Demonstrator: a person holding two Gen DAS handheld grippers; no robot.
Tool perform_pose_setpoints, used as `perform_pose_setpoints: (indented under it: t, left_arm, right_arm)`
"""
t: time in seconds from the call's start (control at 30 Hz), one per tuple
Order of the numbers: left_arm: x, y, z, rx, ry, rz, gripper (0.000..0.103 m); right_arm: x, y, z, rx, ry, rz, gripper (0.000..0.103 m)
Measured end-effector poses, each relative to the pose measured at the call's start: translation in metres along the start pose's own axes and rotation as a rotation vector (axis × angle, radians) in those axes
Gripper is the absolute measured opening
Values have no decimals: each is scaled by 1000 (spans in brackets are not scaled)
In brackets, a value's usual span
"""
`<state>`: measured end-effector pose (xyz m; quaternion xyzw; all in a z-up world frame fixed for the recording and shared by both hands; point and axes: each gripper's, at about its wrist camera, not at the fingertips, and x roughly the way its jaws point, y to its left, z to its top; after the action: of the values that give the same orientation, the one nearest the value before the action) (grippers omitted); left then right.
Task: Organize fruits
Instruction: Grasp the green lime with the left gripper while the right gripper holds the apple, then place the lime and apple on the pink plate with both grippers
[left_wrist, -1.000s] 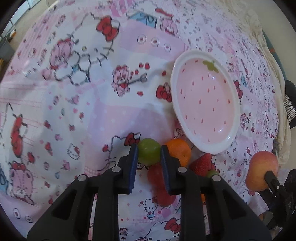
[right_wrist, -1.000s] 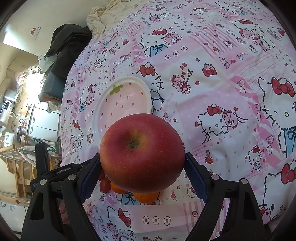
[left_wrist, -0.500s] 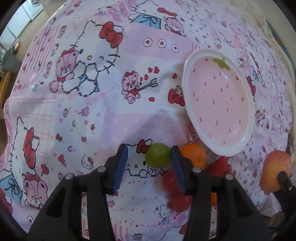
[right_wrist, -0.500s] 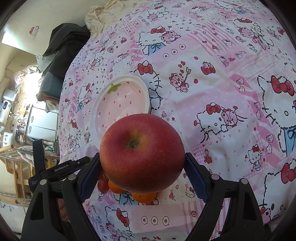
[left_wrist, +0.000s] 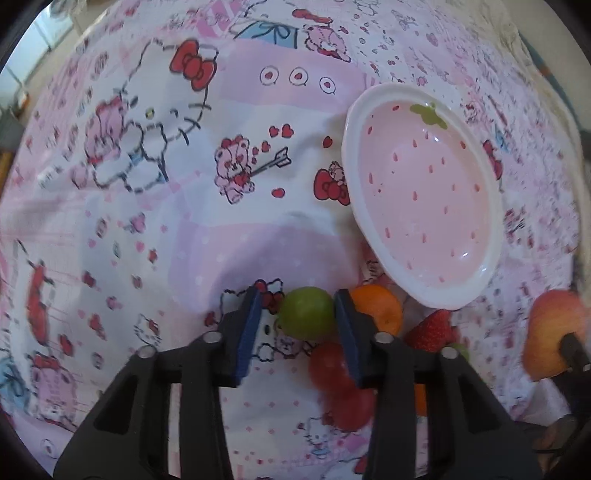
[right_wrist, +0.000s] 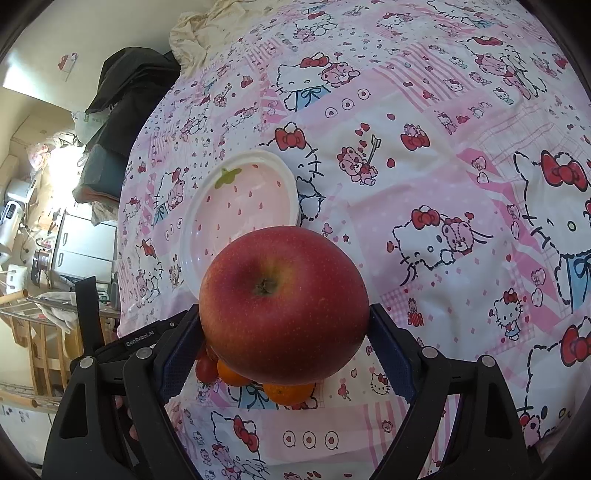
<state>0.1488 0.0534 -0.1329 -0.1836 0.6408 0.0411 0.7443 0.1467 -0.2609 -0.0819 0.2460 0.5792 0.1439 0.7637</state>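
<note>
A small green fruit lies on the pink cartoon-print cloth between the fingers of my left gripper, whose jaws are closing. The right pad touches the fruit; a gap shows at the left pad. Just right of it sit an orange, a strawberry and red tomatoes. The pink strawberry-pattern plate lies empty beyond them. My right gripper is shut on a big red apple, held above the fruit pile and the plate's near rim.
The cloth stretches away to the left and far side. In the right wrist view, dark clothing and cluttered shelves lie past the cloth's left edge. Oranges peek out under the apple.
My left gripper let go of the green fruit, opened wide, and has narrowed around it again while dropping slightly closer. The right gripper and apple have not moved.
</note>
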Motion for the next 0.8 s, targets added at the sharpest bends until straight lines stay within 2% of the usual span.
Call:
perform_pose_setpoints:
  t: [0.13,0.3,0.43,0.6,0.8]
  left_arm:
    - [-1,8,-3,-28,17,-39,27]
    - [-16,12,-5,-15,-3,-21,25]
    - [-34,12,0,-6,-46,-6,25]
    - [-61,-1,11,60,-126,8,25]
    - [-85,-20,29,126,-190,-35,25]
  right_arm:
    - [-1,-2,-1,11,2,-2,88]
    - [-5,-2,-1,9,-9,4,88]
    - [-6,0,-1,5,-10,11,88]
    - [-9,3,0,-7,-21,22,88]
    - [-9,9,13,-32,-19,29,88]
